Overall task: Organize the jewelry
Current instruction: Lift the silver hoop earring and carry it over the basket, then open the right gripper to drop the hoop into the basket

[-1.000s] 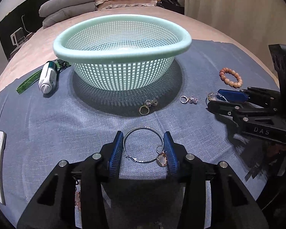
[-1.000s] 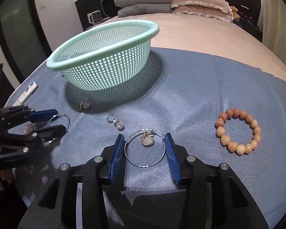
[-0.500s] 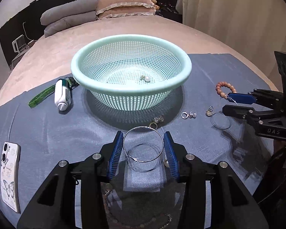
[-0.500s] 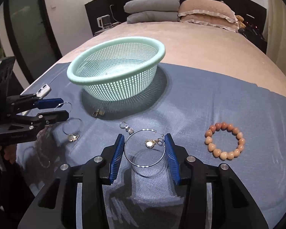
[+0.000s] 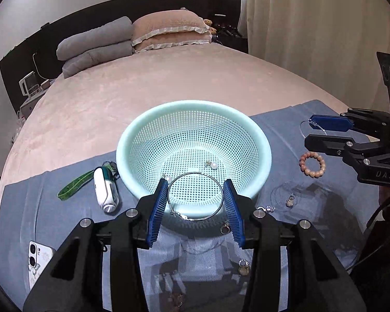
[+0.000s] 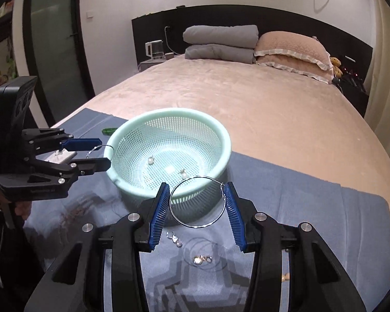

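Observation:
A mint-green mesh basket (image 5: 257, 140) (image 6: 221, 132) stands on a blue cloth and holds two pearl earrings (image 5: 214, 165) (image 6: 150, 160). My left gripper (image 5: 196, 199) is shut on a large silver hoop earring (image 5: 195, 218) and holds it in the air over the basket's near rim. My right gripper (image 6: 196, 202) is shut on a second silver hoop earring (image 6: 197, 225), raised in front of the basket. Each gripper shows in the other's view (image 5: 322, 132) (image 6: 93, 153). An orange bead bracelet (image 5: 312, 164) and small earrings (image 5: 289, 202) (image 6: 178, 241) lie on the cloth.
The blue cloth (image 5: 65, 221) covers the foot of a pink bed (image 6: 247, 98). A white device with a green strap (image 5: 105, 189) lies left of the basket. A phone (image 5: 37, 262) lies at the near left. Pillows (image 5: 169, 31) sit at the headboard.
Both grippers have lifted their hoop earrings off the cloth and risen well above it, moving toward the basket. The small pendants stayed on the cloth.

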A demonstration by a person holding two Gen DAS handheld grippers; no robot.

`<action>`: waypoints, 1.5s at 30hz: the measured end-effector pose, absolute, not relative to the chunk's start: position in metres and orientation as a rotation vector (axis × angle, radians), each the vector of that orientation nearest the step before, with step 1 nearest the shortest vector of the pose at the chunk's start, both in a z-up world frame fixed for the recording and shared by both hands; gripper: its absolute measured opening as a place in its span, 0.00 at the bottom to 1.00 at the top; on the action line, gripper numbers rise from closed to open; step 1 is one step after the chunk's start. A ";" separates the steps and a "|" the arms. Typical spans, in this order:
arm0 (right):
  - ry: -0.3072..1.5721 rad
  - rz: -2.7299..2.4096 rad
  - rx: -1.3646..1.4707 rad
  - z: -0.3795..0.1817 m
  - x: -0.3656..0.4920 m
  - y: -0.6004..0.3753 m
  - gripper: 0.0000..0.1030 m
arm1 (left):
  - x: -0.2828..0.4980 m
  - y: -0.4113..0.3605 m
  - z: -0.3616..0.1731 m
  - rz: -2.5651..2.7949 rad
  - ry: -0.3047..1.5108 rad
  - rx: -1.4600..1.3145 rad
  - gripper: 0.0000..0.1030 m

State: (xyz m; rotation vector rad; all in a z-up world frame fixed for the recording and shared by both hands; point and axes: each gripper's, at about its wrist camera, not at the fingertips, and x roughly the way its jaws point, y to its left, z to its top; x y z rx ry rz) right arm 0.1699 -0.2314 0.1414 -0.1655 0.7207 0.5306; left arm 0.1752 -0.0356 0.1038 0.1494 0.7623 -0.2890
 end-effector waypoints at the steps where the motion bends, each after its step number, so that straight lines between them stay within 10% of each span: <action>1: 0.722 0.538 -0.168 0.142 0.174 -0.228 0.40 | 0.178 -0.035 0.105 -0.293 0.755 0.150 0.43; 39: 0.865 0.609 -0.304 0.083 0.251 -0.149 0.40 | 0.253 -0.017 0.064 -0.319 0.876 0.128 0.44; 45: 0.825 0.568 -0.300 0.095 0.242 -0.155 0.56 | 0.247 -0.013 0.075 -0.287 0.862 0.115 0.62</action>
